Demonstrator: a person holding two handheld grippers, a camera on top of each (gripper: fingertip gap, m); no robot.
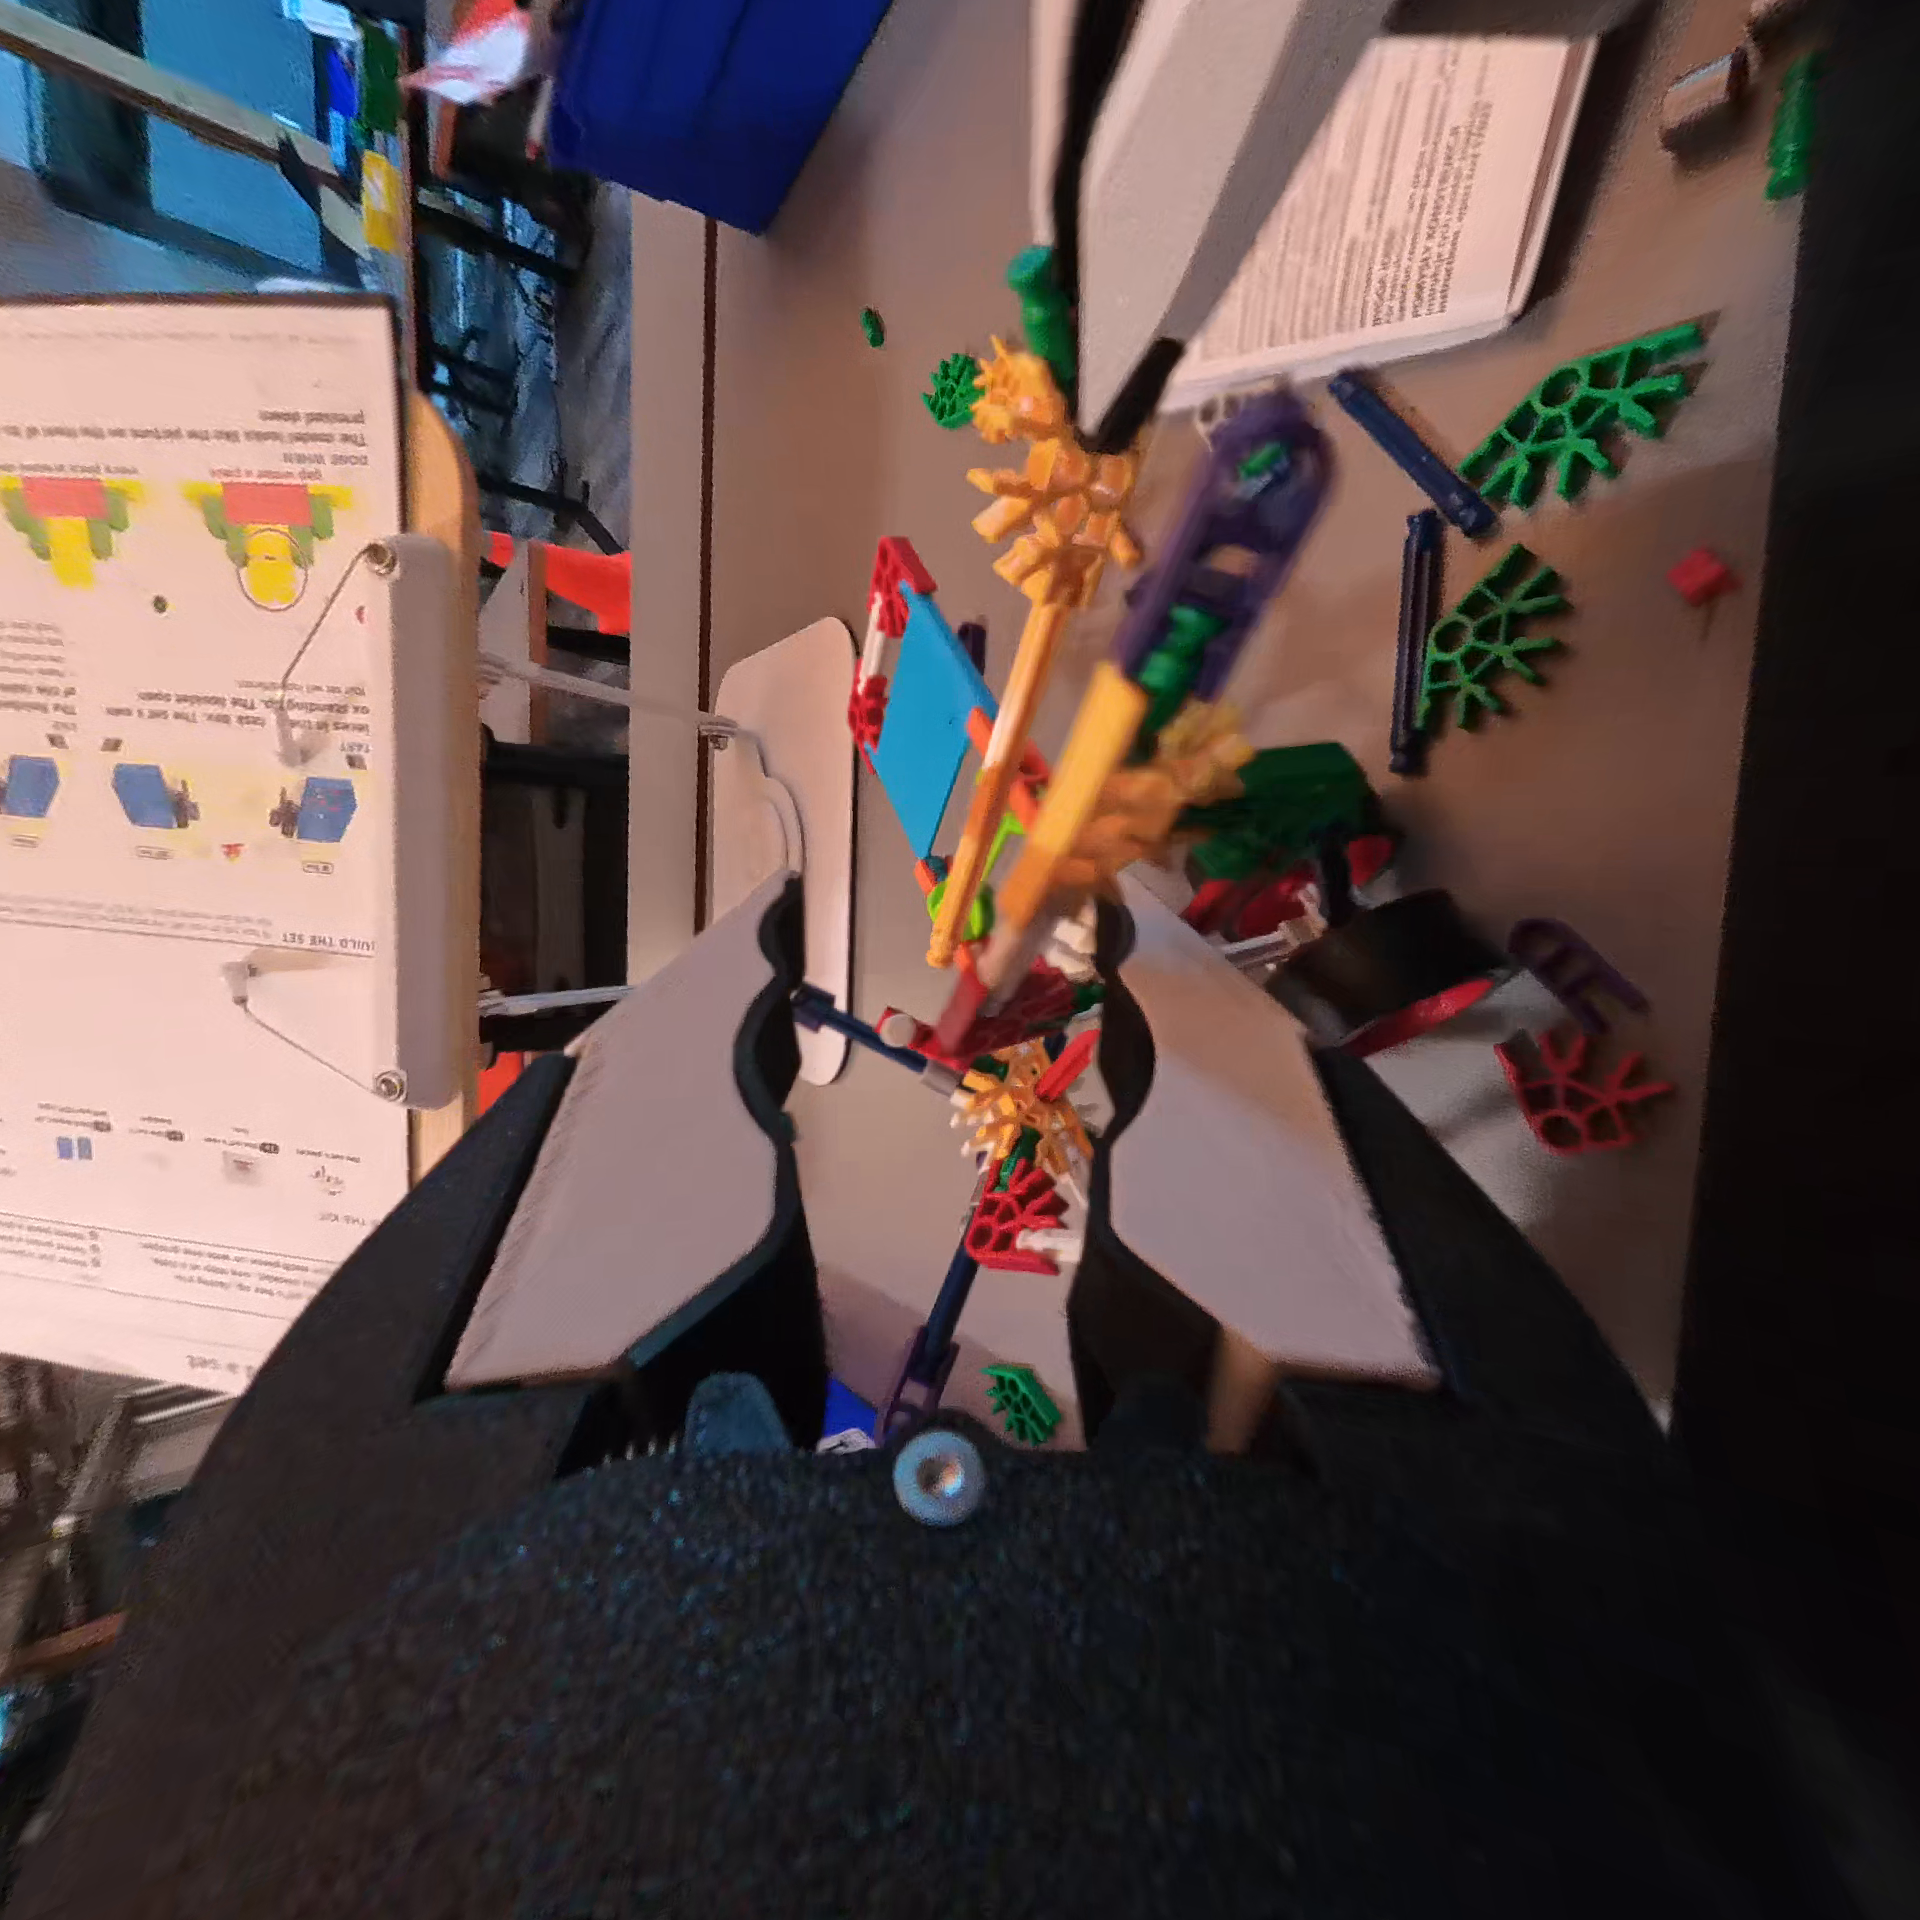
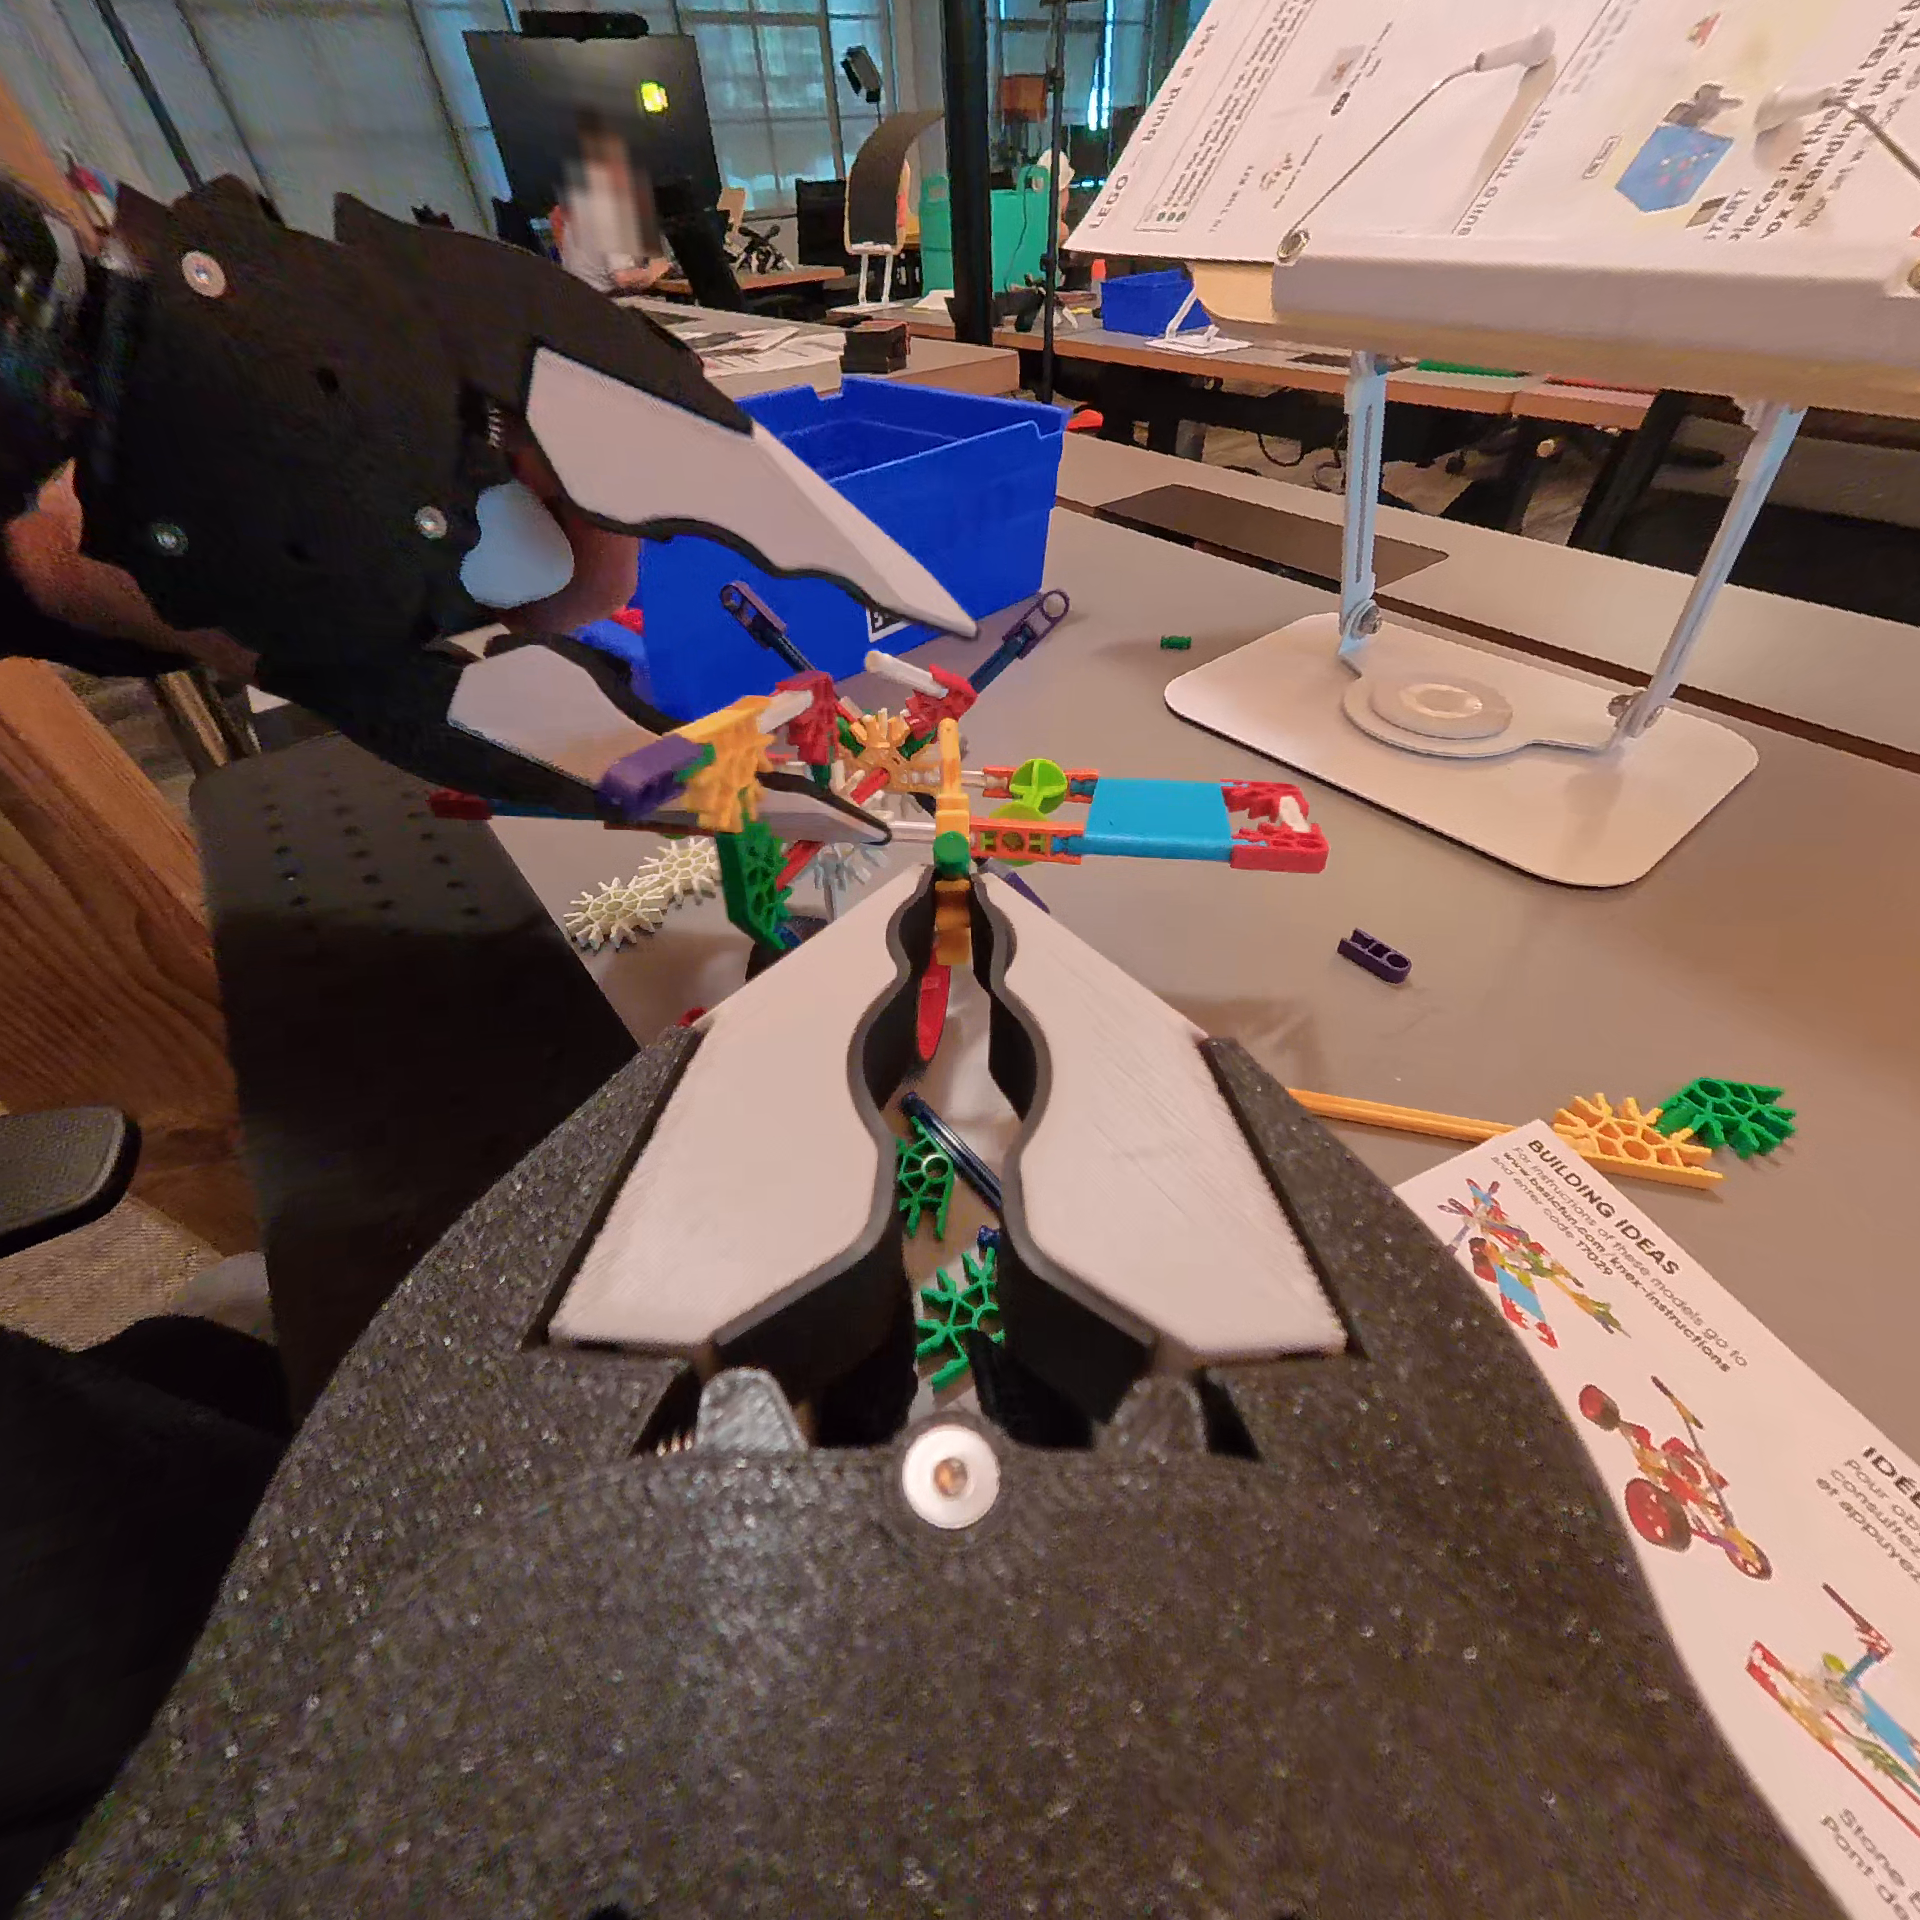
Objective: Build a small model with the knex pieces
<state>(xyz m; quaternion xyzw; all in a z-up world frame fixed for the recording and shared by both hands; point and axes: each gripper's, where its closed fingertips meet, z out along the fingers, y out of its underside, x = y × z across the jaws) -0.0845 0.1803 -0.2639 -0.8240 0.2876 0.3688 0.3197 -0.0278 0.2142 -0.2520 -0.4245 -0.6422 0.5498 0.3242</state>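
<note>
While my right hand-held gripper (image 2: 951, 914) pinches the orange rod (image 2: 951, 920) of the construction-toy model (image 2: 1039, 810) above the counter (image 2: 1195, 966), my left hand-held gripper (image 2: 914, 727) gapes around its far end. Blue bin (image 2: 935, 488) sits behind.

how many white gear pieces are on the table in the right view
2, side by side on the table left of the model: one nearer, one behind it. More may hide beneath the model.

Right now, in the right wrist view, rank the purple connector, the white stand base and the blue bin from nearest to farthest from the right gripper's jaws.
From the right gripper:
1. Purple connector: loose on the table, just right of the jaws.
2. White stand base: farther right and back.
3. Blue bin: at the back, behind the toy model, slightly left.
</note>
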